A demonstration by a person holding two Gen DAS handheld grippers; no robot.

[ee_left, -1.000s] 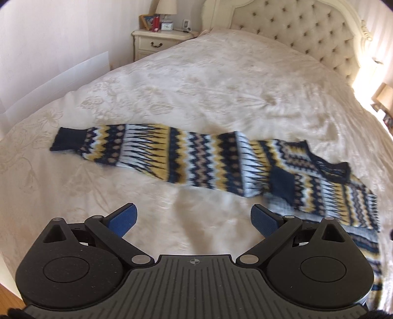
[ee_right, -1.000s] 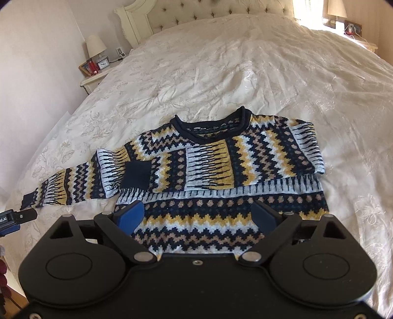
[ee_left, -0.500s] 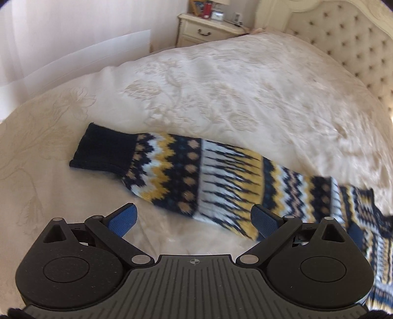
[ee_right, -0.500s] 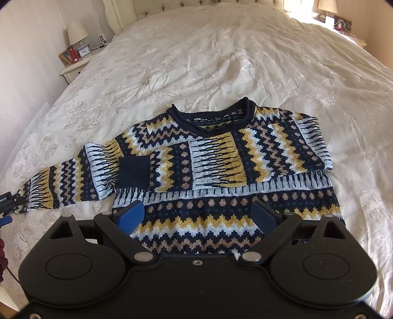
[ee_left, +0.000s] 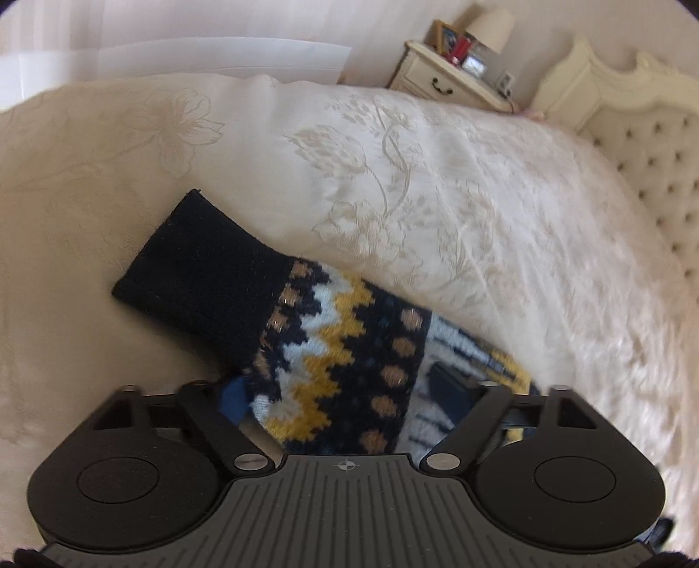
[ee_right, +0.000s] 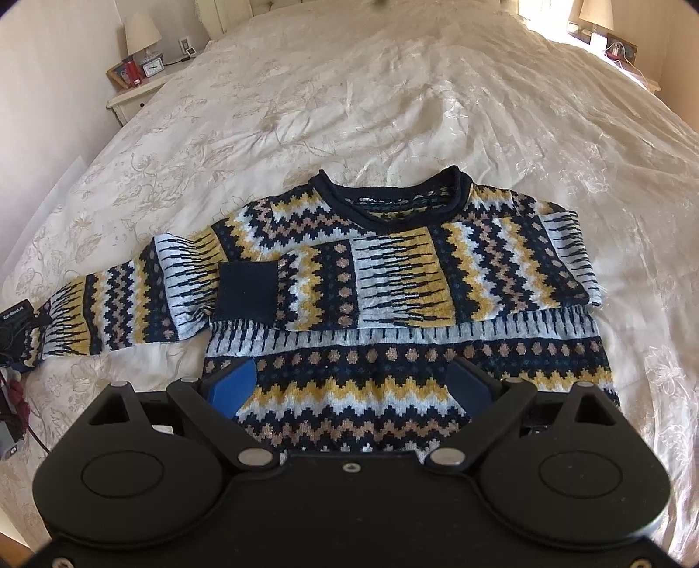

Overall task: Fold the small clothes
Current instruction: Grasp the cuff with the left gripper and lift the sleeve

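Note:
A navy, yellow and white patterned sweater (ee_right: 406, 279) lies flat on the cream bedspread (ee_right: 393, 100). One sleeve is folded across the chest, its navy cuff (ee_right: 247, 292) near the middle. The other sleeve (ee_right: 118, 306) stretches out to the left. My left gripper (ee_left: 340, 389) is open, its fingers on either side of this sleeve (ee_left: 349, 354) just behind its navy cuff (ee_left: 205, 275). Its tip shows at the left edge of the right wrist view (ee_right: 15, 323). My right gripper (ee_right: 349, 384) is open and empty, hovering over the sweater's hem.
A cream nightstand (ee_left: 445, 78) with a lamp, clock and frames stands beside the tufted headboard (ee_left: 646, 144). It also shows in the right wrist view (ee_right: 135, 91). A second lamp (ee_right: 594, 17) stands on the far side. The bed edge is close on the left.
My left gripper has moved left along the outstretched sleeve and dropped down over it near the cuff. My right gripper has eased slightly closer to the sweater's hem.

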